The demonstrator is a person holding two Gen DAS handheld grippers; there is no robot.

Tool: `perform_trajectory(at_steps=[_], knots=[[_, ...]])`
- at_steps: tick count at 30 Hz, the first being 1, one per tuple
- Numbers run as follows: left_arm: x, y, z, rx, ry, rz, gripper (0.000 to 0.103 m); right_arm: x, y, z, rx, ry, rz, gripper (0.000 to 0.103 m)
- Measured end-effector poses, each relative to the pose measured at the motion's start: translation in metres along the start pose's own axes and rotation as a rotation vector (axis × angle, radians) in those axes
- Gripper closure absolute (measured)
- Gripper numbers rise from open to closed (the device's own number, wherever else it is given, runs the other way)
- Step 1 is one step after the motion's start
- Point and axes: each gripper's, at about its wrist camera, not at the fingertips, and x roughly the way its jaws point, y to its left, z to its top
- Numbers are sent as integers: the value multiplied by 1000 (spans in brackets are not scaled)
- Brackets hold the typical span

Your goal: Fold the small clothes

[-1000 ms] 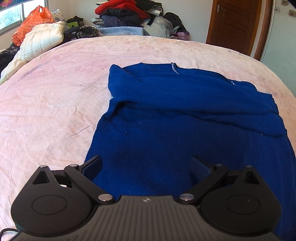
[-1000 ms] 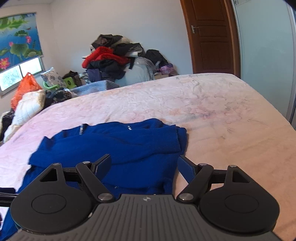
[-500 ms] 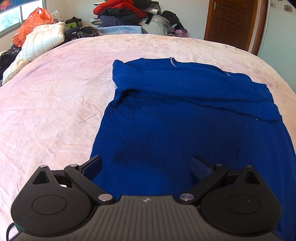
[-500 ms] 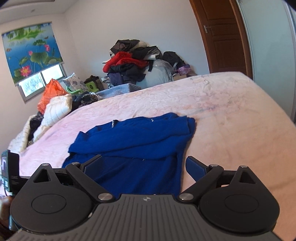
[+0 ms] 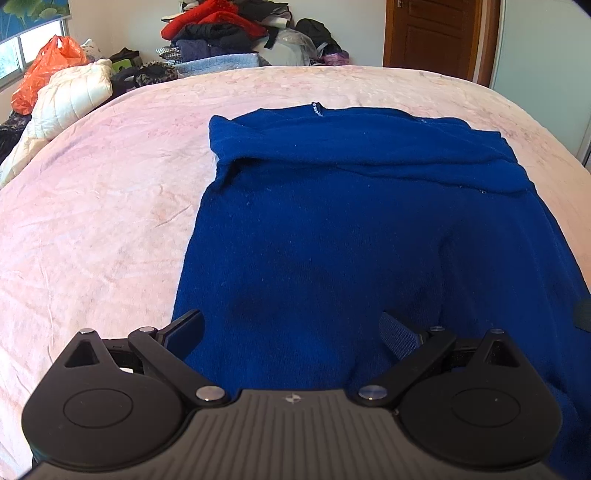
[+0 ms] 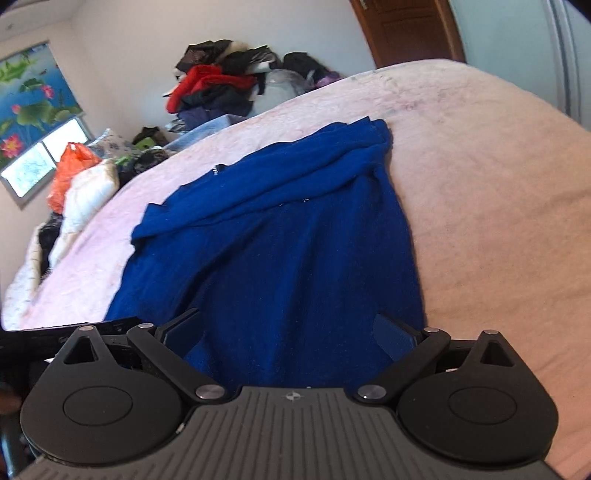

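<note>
A dark blue knit sweater point(image 5: 351, 221) lies flat on the pink bedspread point(image 5: 92, 221), sleeves folded across its far chest. My left gripper point(image 5: 291, 328) hovers open over the sweater's near left part, nothing between its fingers. In the right wrist view the same sweater point(image 6: 280, 240) stretches away from me. My right gripper point(image 6: 288, 332) hangs over the sweater's near right edge; its jaws are opening wide and hold nothing. The sweater's near hem is hidden under both gripper bodies.
A heap of clothes point(image 5: 229, 29) is piled past the bed's far edge. A white quilted jacket point(image 5: 70, 96) and an orange bag point(image 5: 44, 70) lie at far left. A brown door point(image 5: 432, 37) stands at back right. Bare bedspread point(image 6: 498, 221) flanks the sweater.
The right gripper's jaws have spread wider, and it has moved in lower over the sweater and rolled. The left gripper drew back slightly, so more of the sweater's near part shows.
</note>
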Motion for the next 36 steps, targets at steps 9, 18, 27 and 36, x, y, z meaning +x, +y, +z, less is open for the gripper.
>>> perform_trajectory(at_steps=[9, 18, 27, 36], knots=[[11, 4, -13, -13, 27, 28, 1, 24, 37, -12, -167, 50, -153, 1], [13, 5, -24, -53, 23, 35, 0, 37, 48, -28, -261, 96, -213, 0], [12, 5, -29, -74, 6, 38, 0, 41, 50, -31, -270, 76, -219, 0], [11, 7, -30, -79, 1, 27, 0, 42, 50, -31, -271, 68, -217, 0]])
